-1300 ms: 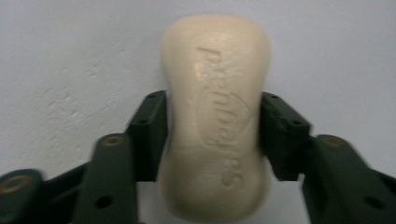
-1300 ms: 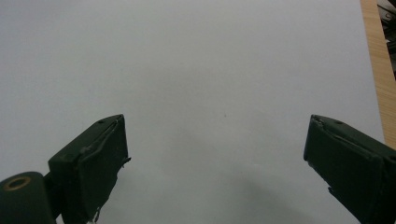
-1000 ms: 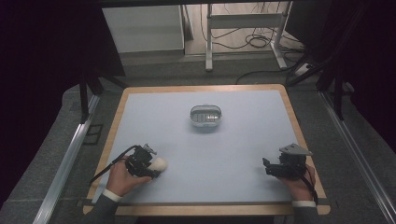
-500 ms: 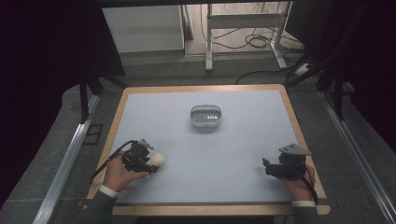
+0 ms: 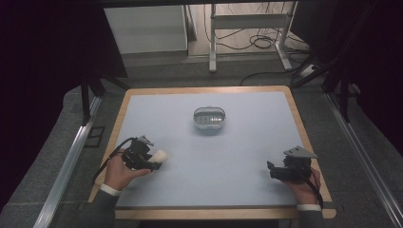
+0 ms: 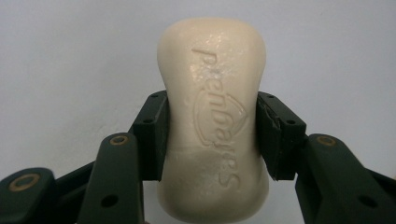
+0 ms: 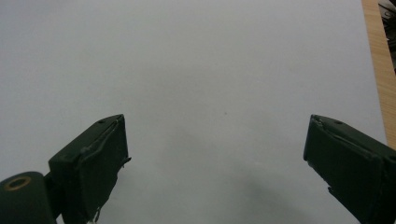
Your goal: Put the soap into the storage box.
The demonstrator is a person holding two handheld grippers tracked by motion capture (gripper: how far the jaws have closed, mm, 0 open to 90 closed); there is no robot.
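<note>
One smooth, waisted cream soap bar [image 6: 215, 121] is pinched by the left gripper [image 6: 212, 135]; the right gripper [image 7: 215, 163] has its jaws spread; one grey oval dish [image 5: 209, 118].

1. Soap bar [image 6: 212, 121]: cream, waisted oval, embossed lettering on top face.
2. Clamped at its narrow middle in the left claw [image 6: 212, 135], near table's [image 5: 247, 156] front-left corner.

the high view looks forward and down from above the person's side, taking in the whole counter [image 5: 247, 142] from far off. the left gripper view sits close behind its claw [image 6: 212, 135], facing the counter surface. the right gripper view looks along its claw [image 7: 217, 149] over the same pale surface and its wooden edge.
</note>
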